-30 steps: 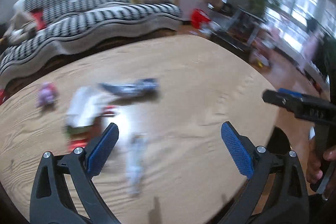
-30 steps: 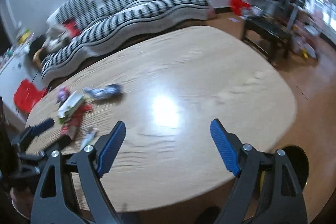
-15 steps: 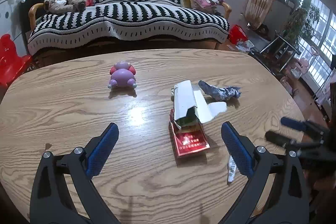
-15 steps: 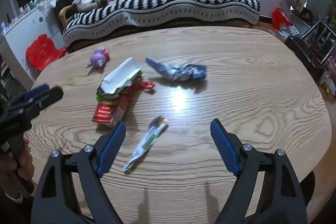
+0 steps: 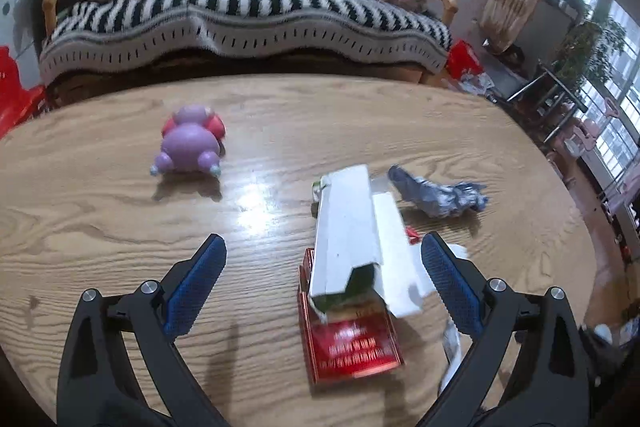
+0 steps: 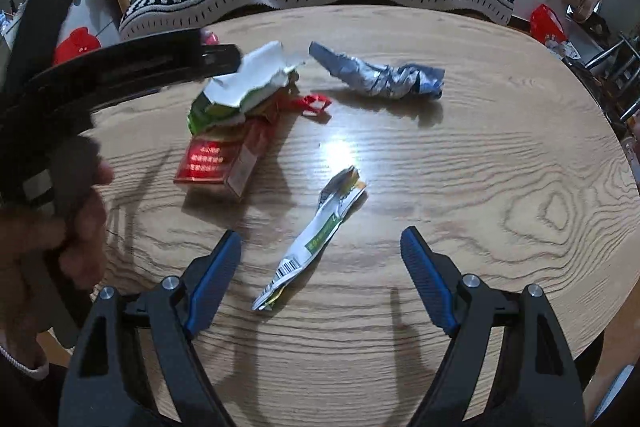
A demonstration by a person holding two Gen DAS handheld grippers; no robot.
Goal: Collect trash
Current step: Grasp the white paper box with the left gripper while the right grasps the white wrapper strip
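Observation:
Trash lies on the wooden table (image 5: 100,219). A red cigarette pack (image 5: 352,347) lies under a torn white carton (image 5: 352,231), between the open jaws of my left gripper (image 5: 324,291). A crumpled blue-silver wrapper (image 5: 440,193) lies beyond to the right. In the right wrist view my open right gripper (image 6: 320,279) hovers around a flat white-green sachet (image 6: 316,239). The red pack (image 6: 218,161), carton (image 6: 244,83), a red scrap (image 6: 314,105) and the blue wrapper (image 6: 380,77) lie further off. The left gripper's arm (image 6: 120,71) reaches in from the left.
A purple and pink toy (image 5: 190,145) sits on the table's far left. A black-and-white striped sofa (image 5: 240,11) stands behind the table. The table's rounded edge (image 6: 600,327) curves close on the right, with furniture and windows (image 5: 600,107) beyond.
Both grippers have moved closer to the trash and lower over the table. The left now brackets the pack and carton, the right brackets the sachet. Both stay open.

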